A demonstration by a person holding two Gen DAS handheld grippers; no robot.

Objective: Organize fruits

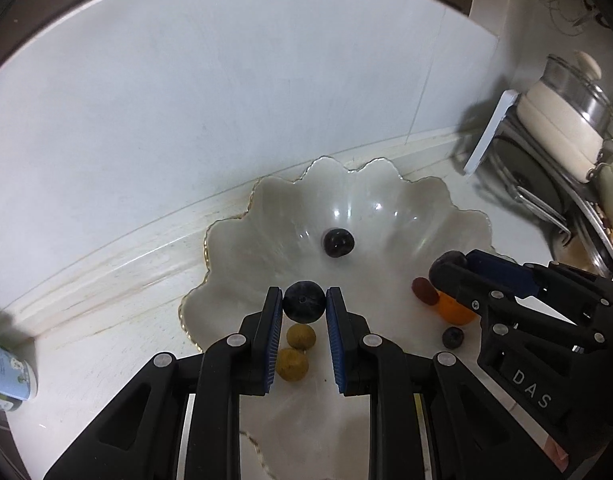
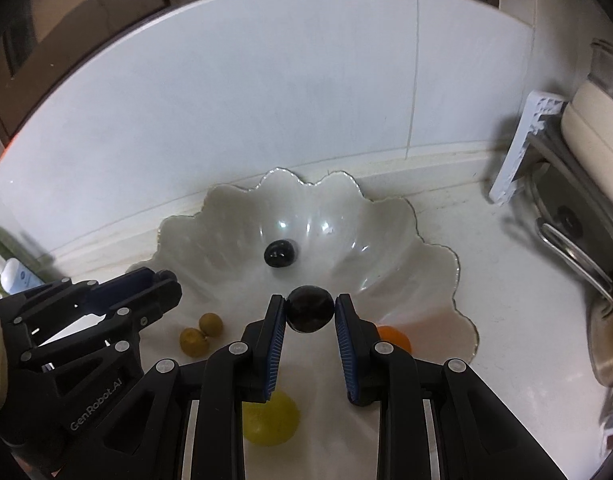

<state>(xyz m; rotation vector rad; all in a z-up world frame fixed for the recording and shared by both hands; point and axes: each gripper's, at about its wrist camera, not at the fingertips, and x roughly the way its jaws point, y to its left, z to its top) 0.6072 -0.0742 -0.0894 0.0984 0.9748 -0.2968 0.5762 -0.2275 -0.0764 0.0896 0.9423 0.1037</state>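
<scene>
A white scalloped bowl (image 1: 230,240) (image 2: 386,216) stands on the counter against the wall, with one dark glossy fruit (image 1: 338,242) (image 2: 280,254) at its bottom. My left gripper (image 1: 303,298) is shut on a dark blueberry (image 1: 303,309) over the bowl's near rim. My right gripper (image 2: 309,302) is shut on a dark round fruit (image 2: 309,312), also over the near rim. From the left wrist the right gripper (image 1: 456,266) shows at the right. Two small yellow-green fruits (image 1: 301,335) (image 2: 193,342), a red date (image 1: 424,290), an orange (image 1: 456,312) (image 2: 394,338) and a loose blueberry (image 1: 453,337) lie on the counter.
A larger yellow fruit (image 2: 271,420) lies under the right gripper. A dish rack with a cream pot (image 1: 558,128) and a white board (image 2: 522,148) fills the right side. A bottle (image 1: 10,372) lies at the left edge. The tiled wall rises just behind the bowl.
</scene>
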